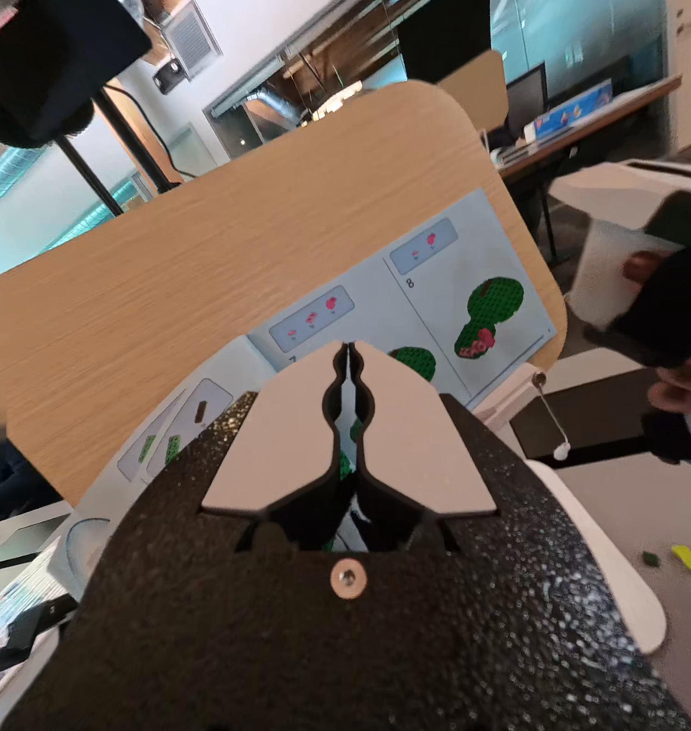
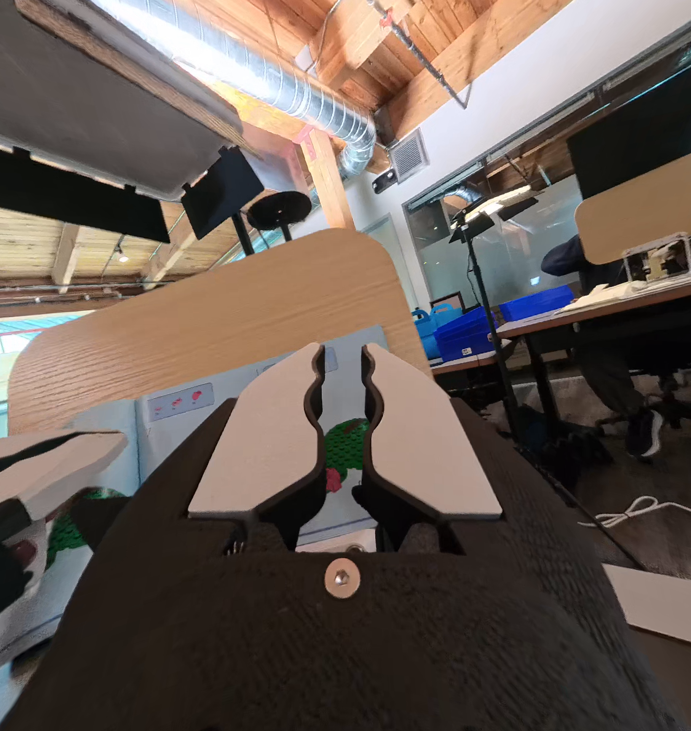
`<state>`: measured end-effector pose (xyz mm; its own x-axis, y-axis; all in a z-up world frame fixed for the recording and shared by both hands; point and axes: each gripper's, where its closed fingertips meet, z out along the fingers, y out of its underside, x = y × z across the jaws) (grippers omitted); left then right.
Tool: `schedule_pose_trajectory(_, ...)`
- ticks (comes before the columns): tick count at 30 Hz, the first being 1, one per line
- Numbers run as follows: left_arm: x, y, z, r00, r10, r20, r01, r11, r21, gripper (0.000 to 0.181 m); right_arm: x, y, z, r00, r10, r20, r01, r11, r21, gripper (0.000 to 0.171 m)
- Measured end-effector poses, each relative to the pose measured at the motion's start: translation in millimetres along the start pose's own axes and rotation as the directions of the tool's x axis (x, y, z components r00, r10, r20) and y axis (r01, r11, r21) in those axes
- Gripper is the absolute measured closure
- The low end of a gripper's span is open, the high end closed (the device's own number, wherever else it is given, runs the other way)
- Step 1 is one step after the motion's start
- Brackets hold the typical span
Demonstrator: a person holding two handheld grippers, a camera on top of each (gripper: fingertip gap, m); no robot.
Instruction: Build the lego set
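My left gripper is shut, its tips pressed together, and nothing shows between them. It points at the open instruction booklet, which leans against a wooden divider. My right gripper is open a little, and only the booklet shows through the gap between its pads. The left gripper's fingers show at the left edge of the right wrist view, closed. A small green brick and a yellow-green brick lie on the grey table at the lower right of the left wrist view.
The right gripper's white and black body, held in a hand, is at the right. A black lamp stand rises behind the divider. Blue bins, a desk with a seated person and a white cable lie to the right. About 15 cm separates my left fingertips from my right. The small green brick is about 30 cm from both grippers' fingertips.
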<state>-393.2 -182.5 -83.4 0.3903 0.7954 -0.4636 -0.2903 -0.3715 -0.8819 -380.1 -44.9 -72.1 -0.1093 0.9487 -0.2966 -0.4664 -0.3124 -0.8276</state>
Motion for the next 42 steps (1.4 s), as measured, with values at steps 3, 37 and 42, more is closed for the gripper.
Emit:
schedule_pose_trajectory(3, 0.7, 3.6, -3.7, 0.999, 0.043, 0.002, -0.042, 0.998, -0.045, 0.18, -6.5, 17.1, 6.2, 0.996, -0.092, 0.016, 0.093, 0.992, -0.086, 0.152)
schedule_pose_trajectory(37, -41.4, 55.1, 13.9, 0.993, 0.034, 0.11, -0.017, 0.989, -0.146, 0.181, 39.8, 97.7, -10.2, 0.98, -0.196, 0.036, 0.196, 0.913, -0.359, 0.141)
schedule_pose_trajectory(42, -41.1, 55.2, 13.7, 0.994, 0.037, 0.106, -0.021, 0.989, -0.147, 0.181, 37.8, 102.3, -11.5, 0.98, -0.194, 0.042, 0.195, 0.906, -0.375, 0.141)
